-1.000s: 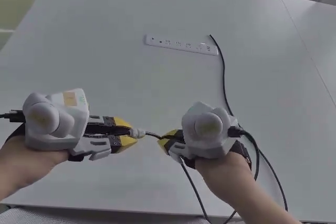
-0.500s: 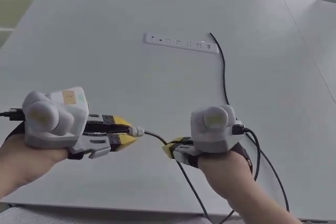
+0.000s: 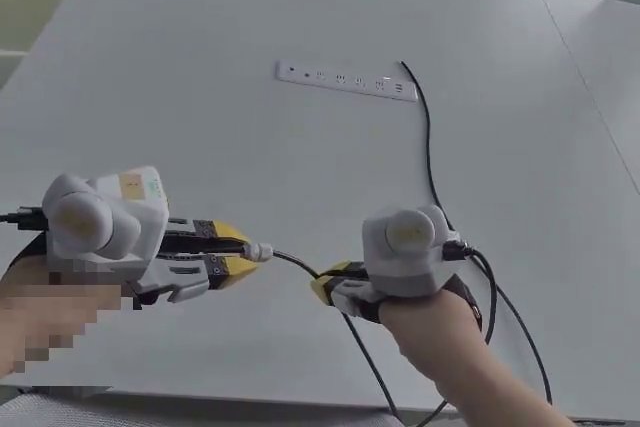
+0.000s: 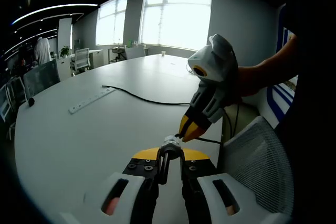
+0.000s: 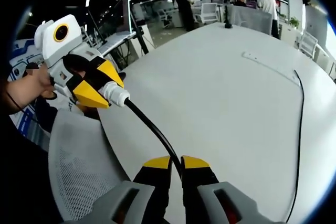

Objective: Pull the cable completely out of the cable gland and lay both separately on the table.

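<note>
Pulls right gripper (image 3: 323,289) farther from gland (image 3: 262,251) than before.
Clamps gland in left gripper (image 3: 243,253), cable (image 3: 298,264) in right; expect light, pliant, slick cable, so hold near gland.

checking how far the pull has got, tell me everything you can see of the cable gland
The cable gland is a small white or pale grey fitting, plastic by its look, with a round nose. It is held off the table, clamped between the yellow tips of the left gripper, nose pointing toward the right gripper. The black cable enters its nose, so the two are not yet apart. Its rear end is hidden by the jaws.
</note>
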`<action>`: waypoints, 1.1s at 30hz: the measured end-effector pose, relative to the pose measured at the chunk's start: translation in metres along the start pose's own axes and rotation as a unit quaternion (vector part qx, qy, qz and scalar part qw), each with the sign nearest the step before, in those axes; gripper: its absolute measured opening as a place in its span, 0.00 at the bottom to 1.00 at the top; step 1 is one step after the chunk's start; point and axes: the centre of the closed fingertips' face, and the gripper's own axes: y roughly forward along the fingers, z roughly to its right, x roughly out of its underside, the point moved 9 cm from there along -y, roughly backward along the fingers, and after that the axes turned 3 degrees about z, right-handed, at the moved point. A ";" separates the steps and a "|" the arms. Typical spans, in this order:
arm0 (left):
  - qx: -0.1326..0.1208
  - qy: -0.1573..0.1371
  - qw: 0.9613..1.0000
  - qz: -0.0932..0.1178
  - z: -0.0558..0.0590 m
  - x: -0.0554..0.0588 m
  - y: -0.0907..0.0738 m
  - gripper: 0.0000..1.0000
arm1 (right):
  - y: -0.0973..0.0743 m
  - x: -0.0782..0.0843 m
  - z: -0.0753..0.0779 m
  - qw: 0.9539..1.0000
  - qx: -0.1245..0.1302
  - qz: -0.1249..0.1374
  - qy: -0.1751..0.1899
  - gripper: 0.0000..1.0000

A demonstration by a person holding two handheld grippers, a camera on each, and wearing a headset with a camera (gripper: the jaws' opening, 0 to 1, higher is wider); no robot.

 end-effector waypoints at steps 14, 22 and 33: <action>-0.001 -0.005 1.000 -0.004 -0.001 0.000 0.001 0.15 | -0.012 -0.048 -0.029 0.985 -0.020 0.075 -0.156 0.27; -0.002 -0.007 1.000 -0.004 0.000 -0.001 0.000 0.15 | -0.003 -0.052 -0.047 0.958 -0.030 0.047 -0.281 0.24; -0.002 -0.009 1.000 -0.003 0.002 0.000 -0.001 0.15 | 0.002 -0.051 -0.046 0.946 -0.035 0.039 -0.320 0.07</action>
